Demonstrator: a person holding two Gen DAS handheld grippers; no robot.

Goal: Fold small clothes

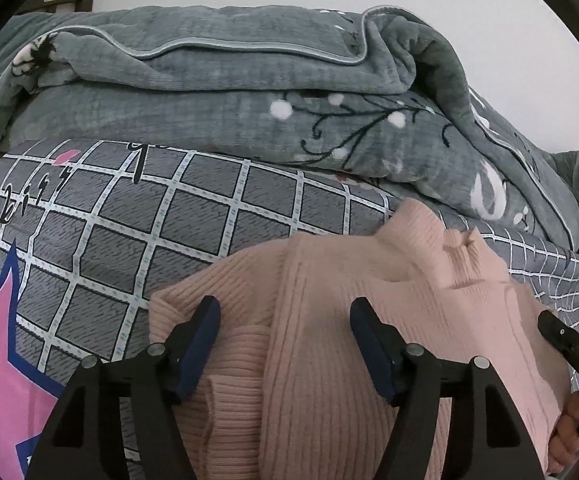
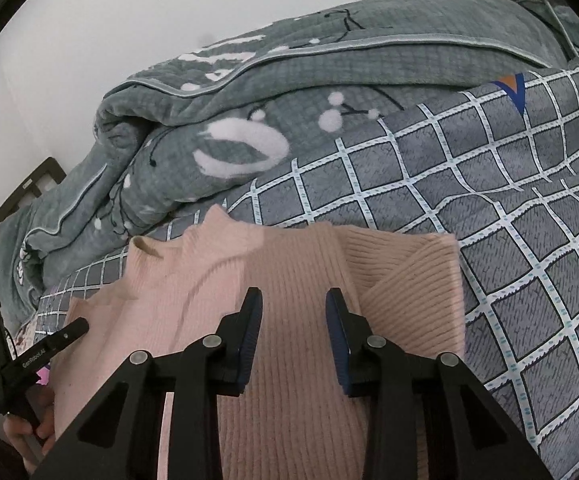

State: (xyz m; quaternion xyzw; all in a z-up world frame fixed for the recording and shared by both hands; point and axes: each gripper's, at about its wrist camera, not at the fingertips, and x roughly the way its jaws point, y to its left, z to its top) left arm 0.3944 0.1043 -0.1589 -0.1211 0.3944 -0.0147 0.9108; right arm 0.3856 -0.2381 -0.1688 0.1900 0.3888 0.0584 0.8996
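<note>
A pink ribbed sweater (image 1: 329, 300) lies partly folded on the bed, with both grippers above it.

The sweater rests on the grey checked bedsheet (image 1: 137, 216), its high collar pointing toward the rumpled grey blanket (image 1: 217, 92) behind it, and one side is folded over the body. The left gripper (image 1: 285, 344) hangs over the folded part with its jaws wide apart, and nothing is pressed between them. The right gripper (image 2: 293, 336) stands over the middle of the sweater with a narrower gap; its pads clamp no cloth. A hand (image 1: 569, 436) holds the handle of the right gripper.
</note>
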